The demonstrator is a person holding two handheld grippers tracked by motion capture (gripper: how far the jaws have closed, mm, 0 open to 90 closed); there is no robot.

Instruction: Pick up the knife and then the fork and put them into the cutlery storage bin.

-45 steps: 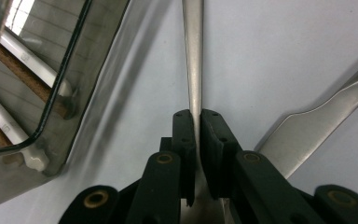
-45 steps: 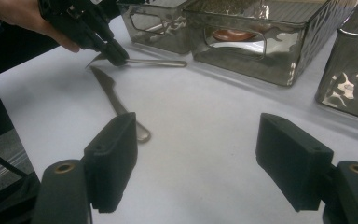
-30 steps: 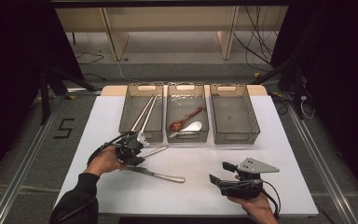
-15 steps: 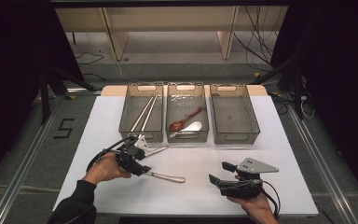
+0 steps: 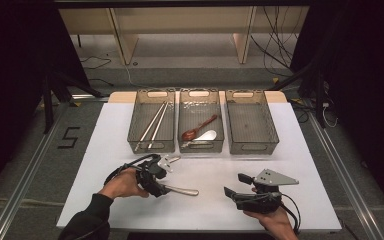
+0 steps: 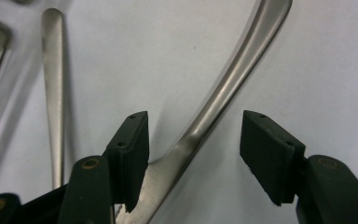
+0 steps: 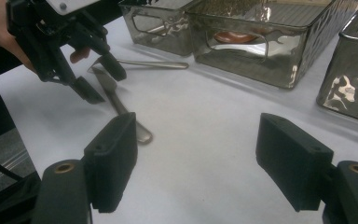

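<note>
Left gripper [image 5: 159, 184] poised over a steel knife [image 5: 180, 190] on the white desk [image 5: 210, 210]; right gripper [image 5: 235, 186] idle.

Item 1, left gripper: jaws apart, set either side of the knife handle [image 6: 223, 88] where it widens toward the blade, no clamping visible. Item 2, knife: flat on the desk, near the front-left, handle toward the right gripper. Item 3, second steel utensil [image 6: 53, 84]: flat on the desk just beside the knife, apart from it. Item 4, right gripper [image 7: 196, 158]: jaws wide apart, holding nothing, resting low at the front-right, well apart from the knife. Item 5, three clear bins across the back: left bin [image 5: 139, 100] with chopsticks [image 5: 152, 122]; middle bin [image 5: 200, 97] with a brown spoon [image 5: 197, 128] and a white spoon [image 5: 207, 136]; right bin [image 5: 250, 120].
</note>
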